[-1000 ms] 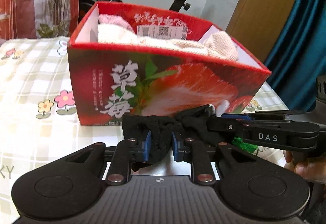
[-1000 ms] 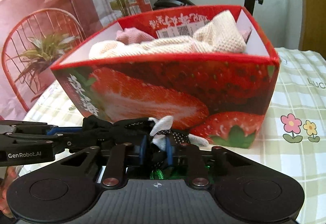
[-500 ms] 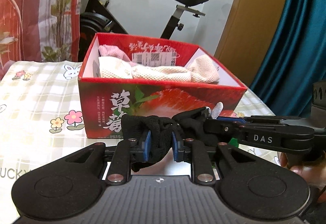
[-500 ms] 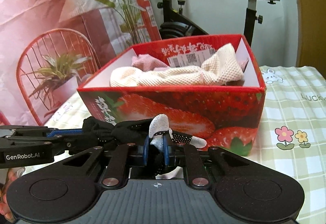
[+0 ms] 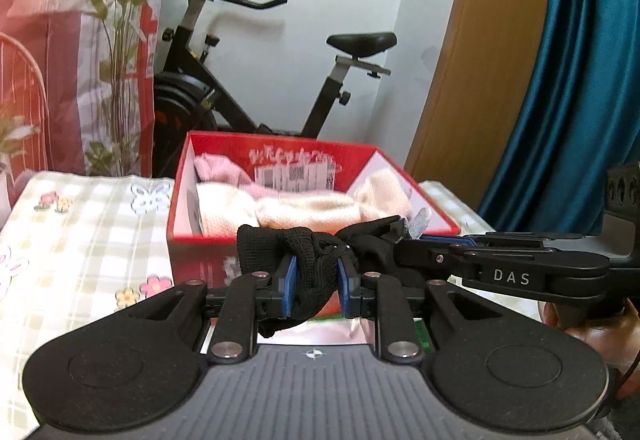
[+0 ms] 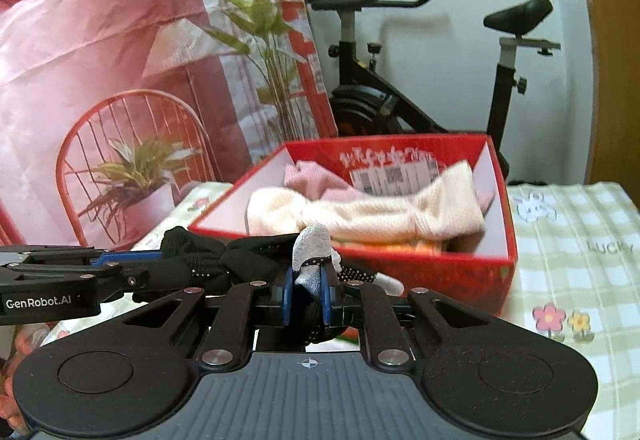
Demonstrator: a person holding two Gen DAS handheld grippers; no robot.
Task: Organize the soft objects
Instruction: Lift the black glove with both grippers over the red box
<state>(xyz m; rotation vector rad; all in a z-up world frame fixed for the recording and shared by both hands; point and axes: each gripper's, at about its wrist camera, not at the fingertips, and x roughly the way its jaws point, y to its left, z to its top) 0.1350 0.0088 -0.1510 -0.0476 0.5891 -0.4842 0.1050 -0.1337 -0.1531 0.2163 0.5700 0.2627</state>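
A black knitted glove (image 5: 308, 256) with a grey-white fingertip (image 6: 314, 246) hangs stretched between both grippers, lifted to about the height of the box's rim. My left gripper (image 5: 317, 280) is shut on its black cuff end. My right gripper (image 6: 306, 290) is shut on the end with the grey-white fingertip. Just behind the glove stands a red strawberry-printed box (image 5: 200, 252) (image 6: 460, 272), open at the top. Inside lie cream knitted pieces (image 6: 380, 211) (image 5: 304, 211) and a pink one (image 5: 218, 169).
The box stands on a table with a checked, flower-printed cloth (image 5: 88, 240) (image 6: 576, 248). Behind the table are an exercise bike (image 5: 248, 79), a plant (image 6: 256, 23), a red printed backdrop and a teal curtain (image 5: 568, 79). A hand (image 5: 580, 324) holds the right gripper.
Both grippers have risen together with the glove, from in front of the box's wall to about the level of its rim. The box's inside now shows more fully.
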